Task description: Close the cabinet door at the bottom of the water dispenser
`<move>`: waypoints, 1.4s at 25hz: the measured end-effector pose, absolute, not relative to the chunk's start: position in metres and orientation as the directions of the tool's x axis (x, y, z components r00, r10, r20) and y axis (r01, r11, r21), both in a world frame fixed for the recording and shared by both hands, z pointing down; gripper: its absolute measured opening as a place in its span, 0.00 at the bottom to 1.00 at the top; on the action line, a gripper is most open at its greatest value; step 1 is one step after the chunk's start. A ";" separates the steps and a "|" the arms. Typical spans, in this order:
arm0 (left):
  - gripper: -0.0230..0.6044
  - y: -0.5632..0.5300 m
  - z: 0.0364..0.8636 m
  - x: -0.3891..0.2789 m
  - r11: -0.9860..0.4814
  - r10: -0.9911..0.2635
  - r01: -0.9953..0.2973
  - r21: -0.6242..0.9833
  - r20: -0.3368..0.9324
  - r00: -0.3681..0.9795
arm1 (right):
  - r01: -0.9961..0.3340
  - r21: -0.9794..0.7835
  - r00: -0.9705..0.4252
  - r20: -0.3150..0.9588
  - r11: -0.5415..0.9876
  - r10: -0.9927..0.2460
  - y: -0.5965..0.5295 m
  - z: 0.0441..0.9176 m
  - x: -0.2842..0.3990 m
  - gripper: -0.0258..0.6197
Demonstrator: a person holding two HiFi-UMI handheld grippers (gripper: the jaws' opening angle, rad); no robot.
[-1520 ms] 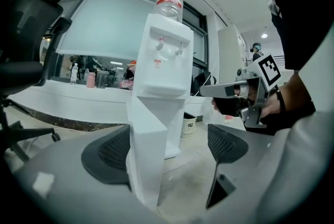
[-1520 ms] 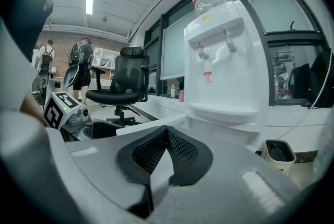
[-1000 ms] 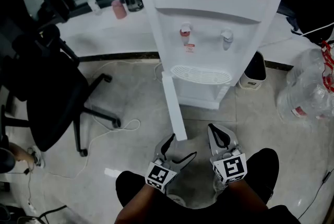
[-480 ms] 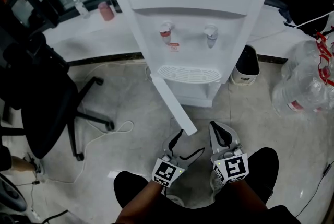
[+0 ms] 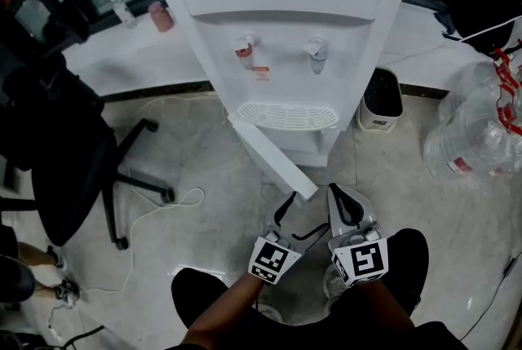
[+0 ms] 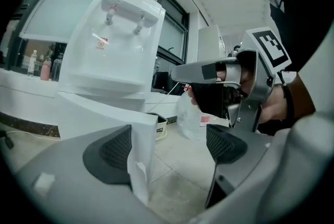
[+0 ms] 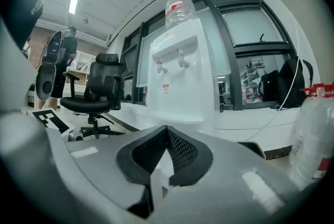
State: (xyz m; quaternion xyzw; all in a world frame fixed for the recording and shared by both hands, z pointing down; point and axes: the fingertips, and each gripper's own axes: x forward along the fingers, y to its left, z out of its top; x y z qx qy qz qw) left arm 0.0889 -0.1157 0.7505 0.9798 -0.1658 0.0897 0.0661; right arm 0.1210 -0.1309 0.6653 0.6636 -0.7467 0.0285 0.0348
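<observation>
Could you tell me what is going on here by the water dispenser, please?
A person holding a tool in each hand is closing the cabinet door at the bottom of the water dispenser. The door stands partly open, and its free edge sits between the jaws of the left tool, which are apart and have just opened a little wider. The right tool is shut and empty beside it.

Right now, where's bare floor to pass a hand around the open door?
Bare tile lies right of the white cabinet door, between the white water dispenser and the clear plastic water jugs. Left is tighter: a black office chair crowds the floor.
</observation>
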 end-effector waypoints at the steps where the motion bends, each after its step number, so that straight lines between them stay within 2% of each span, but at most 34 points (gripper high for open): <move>1: 0.78 -0.116 0.750 0.092 -0.936 -0.314 -0.338 0.102 0.196 0.929 | -0.993 0.004 -0.116 0.091 0.116 -0.989 -0.131 0.665 0.122 0.04; 20: 0.79 -0.149 0.751 0.167 -0.933 -0.342 -0.356 0.048 0.185 0.921 | -1.000 -0.017 -0.027 0.126 0.025 -0.992 -0.133 0.662 0.195 0.04; 35: 0.76 -0.191 0.749 0.213 -0.913 -0.401 -0.408 0.015 0.161 0.902 | -0.999 -0.032 0.008 0.146 -0.013 -0.989 -0.130 0.673 0.224 0.05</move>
